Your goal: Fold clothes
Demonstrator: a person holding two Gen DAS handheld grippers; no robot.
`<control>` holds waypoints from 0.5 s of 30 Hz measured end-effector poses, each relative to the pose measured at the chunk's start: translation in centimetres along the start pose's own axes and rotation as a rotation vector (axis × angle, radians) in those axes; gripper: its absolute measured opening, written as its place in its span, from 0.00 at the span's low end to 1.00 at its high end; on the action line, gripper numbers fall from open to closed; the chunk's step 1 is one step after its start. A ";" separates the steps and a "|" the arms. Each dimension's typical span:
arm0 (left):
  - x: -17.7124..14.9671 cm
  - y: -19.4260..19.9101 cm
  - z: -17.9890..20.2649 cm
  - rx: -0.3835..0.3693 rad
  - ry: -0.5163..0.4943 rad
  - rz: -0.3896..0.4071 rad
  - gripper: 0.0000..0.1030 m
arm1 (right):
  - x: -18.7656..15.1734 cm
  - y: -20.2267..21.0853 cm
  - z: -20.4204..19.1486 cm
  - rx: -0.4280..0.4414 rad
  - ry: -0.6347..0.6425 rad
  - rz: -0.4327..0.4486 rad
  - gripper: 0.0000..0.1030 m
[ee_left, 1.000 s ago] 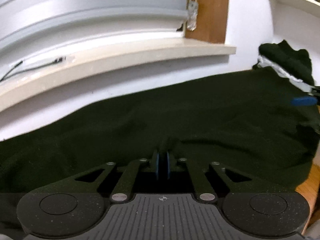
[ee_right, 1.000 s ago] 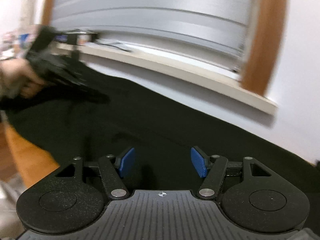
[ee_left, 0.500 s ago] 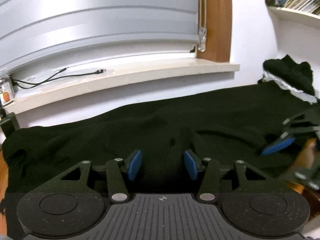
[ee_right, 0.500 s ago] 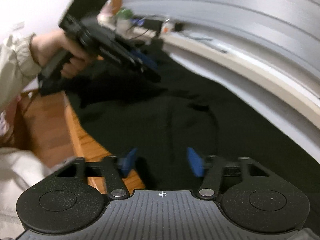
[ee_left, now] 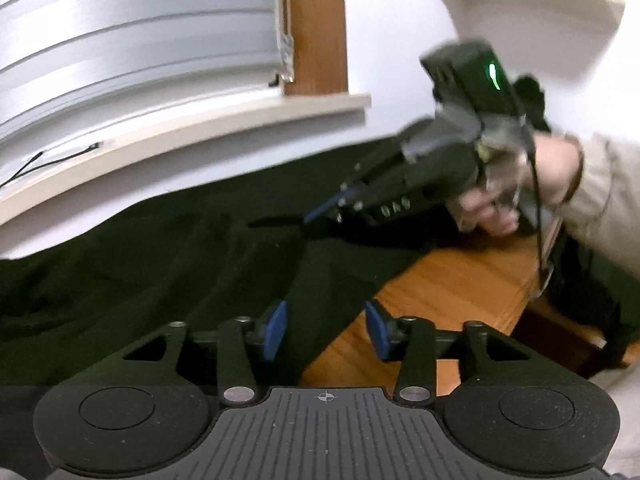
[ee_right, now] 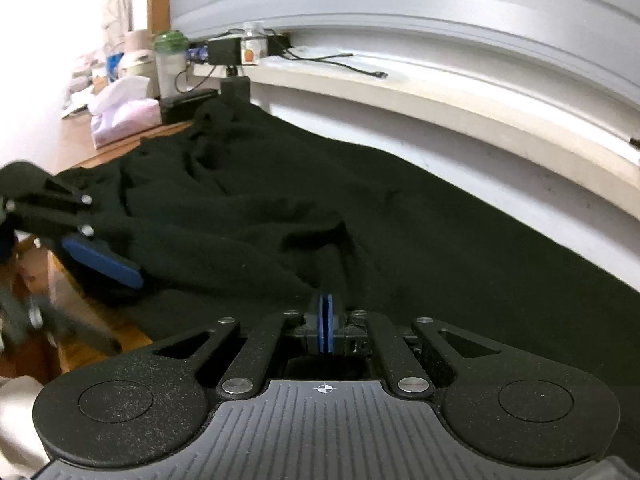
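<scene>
1. Black garment (ee_right: pixel 400 216) spreads across the wooden desk (ee_left: pixel 452 280), its hem crossing bare wood.
2. Right gripper (ee_right: pixel 326 322) jaws just closed, pinching a fold.
3. Left gripper (ee_left: pixel 326 326) jaws part-open, straddling the hem without gripping.
4. Only the right view shows windowsill clutter.

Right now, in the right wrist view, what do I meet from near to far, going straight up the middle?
Shut blue-padded right tongs → black fabric garment → white wall strip below the sill → cream windowsill → grey roller shutter.

Black garment (ee_right: pixel 400 220); blue fingers (ee_left: pixel 276 326); orange-brown wooden table (ee_left: pixel 452 284); white windowsill (ee_right: pixel 460 100).
</scene>
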State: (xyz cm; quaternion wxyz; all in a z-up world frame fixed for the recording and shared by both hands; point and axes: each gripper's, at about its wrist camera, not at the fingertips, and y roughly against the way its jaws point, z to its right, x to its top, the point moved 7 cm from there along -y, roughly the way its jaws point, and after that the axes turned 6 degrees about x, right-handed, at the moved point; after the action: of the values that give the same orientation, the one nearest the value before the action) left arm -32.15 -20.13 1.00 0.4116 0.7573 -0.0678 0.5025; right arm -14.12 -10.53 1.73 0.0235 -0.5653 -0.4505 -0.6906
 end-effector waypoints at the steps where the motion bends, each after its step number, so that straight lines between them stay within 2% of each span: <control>1: -0.1 -0.4 0.2 0.018 -0.025 -0.007 0.47 | -0.1 0.0 0.1 -0.006 -0.002 0.003 0.05; 2: -0.2 -0.7 0.5 0.037 -0.051 -0.013 0.47 | 0.0 0.0 0.1 -0.011 0.000 0.004 0.06; 3: -0.2 -1.1 0.4 0.054 -0.073 -0.017 0.36 | 0.0 0.0 0.1 -0.015 0.002 0.006 0.09; 4: -0.2 -1.3 0.2 0.063 -0.085 -0.024 0.12 | 0.0 0.3 0.1 -0.027 0.007 0.011 0.13; 5: 0.1 -1.3 -0.2 0.050 -0.077 -0.022 0.04 | 0.1 0.6 0.0 -0.032 0.013 0.019 0.13; 12: 4.5 0.3 -5.2 -0.086 0.098 0.047 0.04 | 1.4 4.6 -3.0 -0.039 0.106 0.122 0.17; 15: 5.8 -0.6 -6.5 -0.094 0.107 0.029 0.04 | 2.0 6.0 -4.4 -0.036 0.147 0.158 0.24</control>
State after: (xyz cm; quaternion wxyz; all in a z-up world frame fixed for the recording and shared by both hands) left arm -33.58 -13.46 6.41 0.4423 0.7081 -0.0801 0.5446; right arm -14.90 -15.96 7.06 0.1008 -0.5472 -0.3891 -0.7342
